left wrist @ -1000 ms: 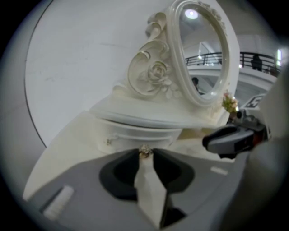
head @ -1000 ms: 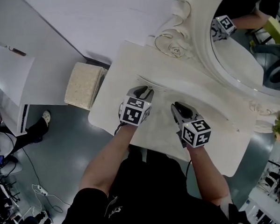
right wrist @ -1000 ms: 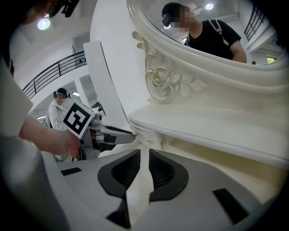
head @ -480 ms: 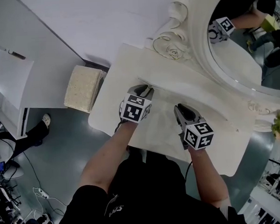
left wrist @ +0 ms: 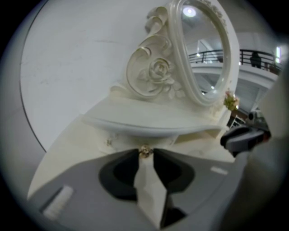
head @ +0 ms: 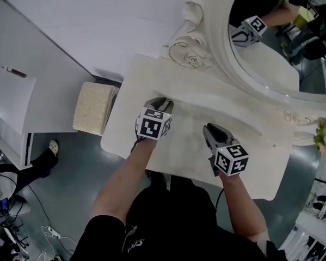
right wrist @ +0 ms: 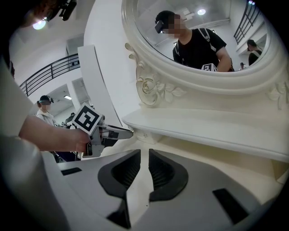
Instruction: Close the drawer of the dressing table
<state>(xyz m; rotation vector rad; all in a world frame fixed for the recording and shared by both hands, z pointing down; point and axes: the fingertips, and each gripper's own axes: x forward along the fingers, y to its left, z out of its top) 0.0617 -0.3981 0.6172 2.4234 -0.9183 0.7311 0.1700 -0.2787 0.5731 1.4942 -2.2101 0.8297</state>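
Note:
The cream dressing table (head: 131, 123) has a raised shelf (head: 227, 105) under an oval mirror (head: 262, 51). A small drawer (left wrist: 118, 140) sits under that shelf, with a gold knob (left wrist: 145, 151) on its front. My left gripper (head: 165, 104) reaches to the drawer, and its fingertips are shut on the knob (left wrist: 145, 152). From the right gripper view the left gripper (right wrist: 128, 132) touches the drawer front (right wrist: 145, 135). My right gripper (head: 209, 129) hovers over the tabletop to the right, with a narrow gap between its pads and nothing in it (right wrist: 144, 155).
A cream padded stool (head: 92, 108) stands on the grey floor left of the table. A white cabinet (head: 11, 102) is further left. Pink flowers (head: 325, 138) sit at the table's right end. Carved roses (head: 187, 50) flank the mirror frame. Cables lie on the floor (head: 48, 232).
My right gripper has drifted a little to the right over the tabletop. The left gripper stays on the knob. The head view has shifted slightly.

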